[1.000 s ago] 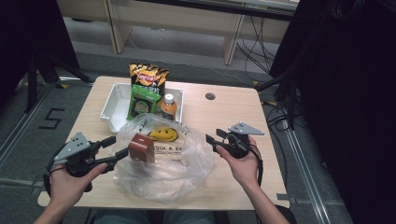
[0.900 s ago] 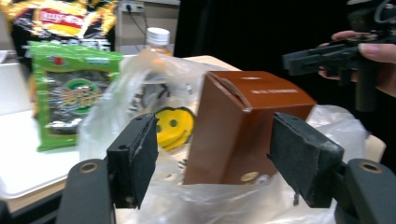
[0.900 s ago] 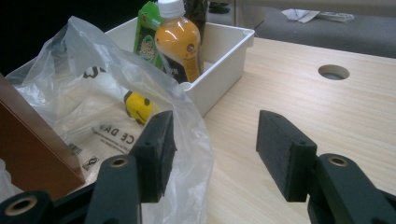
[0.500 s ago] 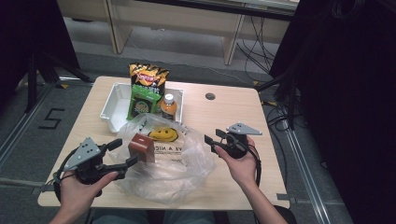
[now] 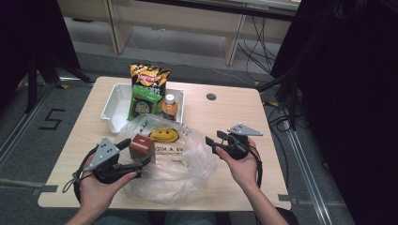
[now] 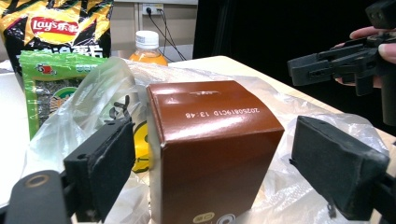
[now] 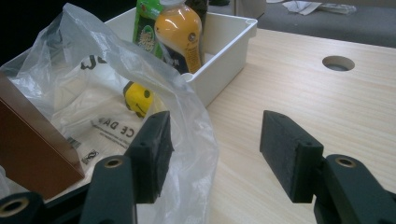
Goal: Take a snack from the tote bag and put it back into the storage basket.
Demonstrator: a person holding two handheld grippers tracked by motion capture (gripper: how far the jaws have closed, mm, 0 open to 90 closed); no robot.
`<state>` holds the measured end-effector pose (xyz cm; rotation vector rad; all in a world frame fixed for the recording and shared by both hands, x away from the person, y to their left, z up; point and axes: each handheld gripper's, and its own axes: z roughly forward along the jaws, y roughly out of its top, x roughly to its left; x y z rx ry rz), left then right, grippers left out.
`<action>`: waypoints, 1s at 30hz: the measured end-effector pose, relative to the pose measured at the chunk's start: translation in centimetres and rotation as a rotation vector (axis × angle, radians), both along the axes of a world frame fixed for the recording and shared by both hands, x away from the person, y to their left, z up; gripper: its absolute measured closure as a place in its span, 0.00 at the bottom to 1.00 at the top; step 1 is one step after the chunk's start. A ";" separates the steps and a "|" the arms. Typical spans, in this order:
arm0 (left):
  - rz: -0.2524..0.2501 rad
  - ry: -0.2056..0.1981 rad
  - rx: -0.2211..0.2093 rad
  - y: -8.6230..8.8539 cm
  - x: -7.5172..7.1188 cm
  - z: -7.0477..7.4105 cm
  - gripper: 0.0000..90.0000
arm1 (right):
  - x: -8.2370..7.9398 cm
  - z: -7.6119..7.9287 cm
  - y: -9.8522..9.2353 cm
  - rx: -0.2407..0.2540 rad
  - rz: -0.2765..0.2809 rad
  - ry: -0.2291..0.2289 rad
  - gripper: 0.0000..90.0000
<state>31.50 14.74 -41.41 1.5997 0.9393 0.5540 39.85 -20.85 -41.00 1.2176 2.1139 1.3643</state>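
A brown carton (image 6: 210, 149) stands upright on the clear plastic bag (image 5: 180, 161) with a yellow smiley print. My left gripper (image 6: 219, 163) straddles the carton; its jaws have just been opening, and a gap shows on each side between the pads (image 6: 105, 163) and the carton. In the high view the left gripper (image 5: 136, 153) comes in from the carton's (image 5: 141, 146) near left. My right gripper (image 7: 219, 156) is open at the bag's (image 7: 140, 84) right edge after opening slightly, and loose film lies by its left pad (image 7: 152, 151). The high view shows the right gripper (image 5: 213, 142) beside the bag.
A white tray (image 5: 112, 105) at the back left holds a Lay's chip bag (image 5: 149, 75), a green snack packet (image 5: 139, 101) and an orange drink bottle (image 5: 169, 107). A round hole (image 5: 211, 96) is in the tabletop behind the right hand. Dark equipment stands to the right.
My left hand has slid to the right along the table's near side, and its jaws have spread wider around the carton. The carton, the bag and the right hand stay where they were.
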 end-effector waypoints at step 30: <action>0.039 0.015 0.076 -1.9 1.6 -1.4 0.25 | 0.1 -0.6 -0.5 -0.029 0.003 0.003 0.49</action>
